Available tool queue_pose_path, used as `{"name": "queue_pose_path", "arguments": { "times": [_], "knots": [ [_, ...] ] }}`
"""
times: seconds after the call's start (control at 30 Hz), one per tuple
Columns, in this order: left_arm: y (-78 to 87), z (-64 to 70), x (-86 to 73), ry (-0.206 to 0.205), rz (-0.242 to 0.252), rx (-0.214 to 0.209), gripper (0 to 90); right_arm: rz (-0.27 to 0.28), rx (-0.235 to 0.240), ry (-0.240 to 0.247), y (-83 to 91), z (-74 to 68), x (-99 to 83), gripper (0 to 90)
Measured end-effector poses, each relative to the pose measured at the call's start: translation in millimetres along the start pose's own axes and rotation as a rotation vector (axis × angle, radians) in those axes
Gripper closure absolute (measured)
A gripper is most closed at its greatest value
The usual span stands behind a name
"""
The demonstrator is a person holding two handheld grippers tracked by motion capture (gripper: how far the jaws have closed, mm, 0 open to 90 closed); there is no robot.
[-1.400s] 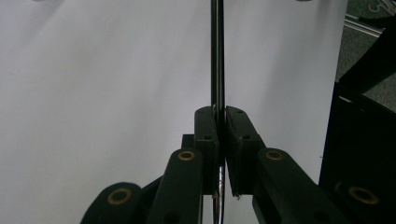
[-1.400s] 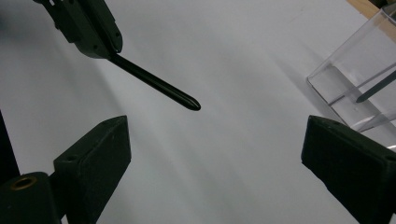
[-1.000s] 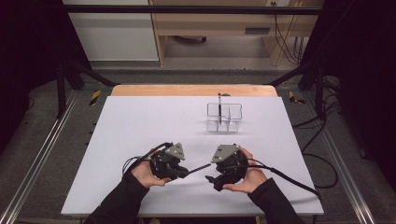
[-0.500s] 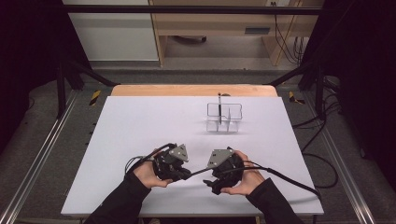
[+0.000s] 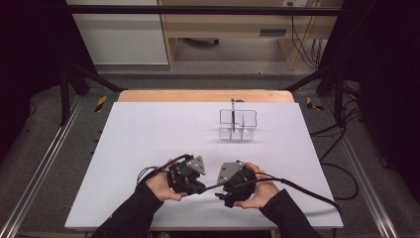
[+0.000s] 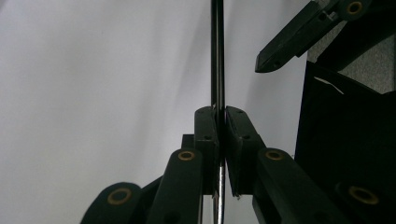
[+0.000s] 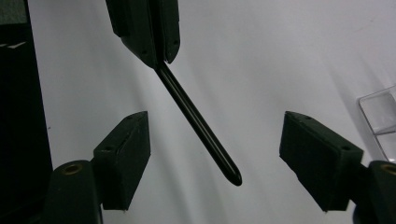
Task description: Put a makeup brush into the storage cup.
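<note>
1. Table [image 5: 148, 148]: clear organiser [image 5: 238, 125] stands far-right, one pen upright inside.
2. Left gripper [image 5: 198, 187]: jaws clamped on black pen [image 6: 216, 56].
3. Right gripper [image 7: 215, 144]: jaws wide apart, straddling the pen's free end.
4. Judgement: handover under way, probably; next, close the right jaws squarely on the shaft.

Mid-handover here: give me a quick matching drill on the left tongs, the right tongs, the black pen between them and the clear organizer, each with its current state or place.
Things:
1. left tongs
2. right tongs
3. black pen
4. clear organizer

States or places:
A. stands at the far right part of the white table, with another dark pen upright in it
B. jaws wide apart, one on each side of the pen's free end, touching nothing
C. clamped shut on the pen's shaft
D. held at one end, its rounded tip free in the air

Pairs: 1-C, 2-B, 3-D, 4-A
</note>
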State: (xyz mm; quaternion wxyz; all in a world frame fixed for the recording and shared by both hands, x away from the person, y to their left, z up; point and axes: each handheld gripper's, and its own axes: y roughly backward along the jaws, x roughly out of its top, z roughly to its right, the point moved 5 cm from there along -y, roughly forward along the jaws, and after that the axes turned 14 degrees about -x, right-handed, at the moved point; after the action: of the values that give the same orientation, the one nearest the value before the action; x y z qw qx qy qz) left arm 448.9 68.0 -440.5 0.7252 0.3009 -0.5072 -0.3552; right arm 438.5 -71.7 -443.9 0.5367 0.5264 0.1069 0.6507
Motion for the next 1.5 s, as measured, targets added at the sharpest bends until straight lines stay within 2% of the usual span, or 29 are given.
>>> {"name": "queue_pose_path", "arguments": {
  "times": [0.53,0.67,1.1,1.5],
  "knots": [
    [-7.3,-2.3,6.1,0.033,-0.015,-0.019,83.3,-0.018,0.005,0.101,-7.3,-9.7,-0.6,40.5],
    [-7.8,-3.1,5.3,0.02,-0.035,-0.022,83.3,-0.02,0.007,0.129,-9.2,-11.8,0.7,44.0],
    [-10.3,-1.0,6.1,0.048,-0.002,-0.03,83.3,-0.002,0.016,0.197,-9.1,-16.4,1.7,57.0],
    [-9.4,-1.7,4.4,0.051,-0.005,-0.045,83.3,0.016,0.003,0.251,-10.1,-19.4,1.8,66.2]
  ]
}}
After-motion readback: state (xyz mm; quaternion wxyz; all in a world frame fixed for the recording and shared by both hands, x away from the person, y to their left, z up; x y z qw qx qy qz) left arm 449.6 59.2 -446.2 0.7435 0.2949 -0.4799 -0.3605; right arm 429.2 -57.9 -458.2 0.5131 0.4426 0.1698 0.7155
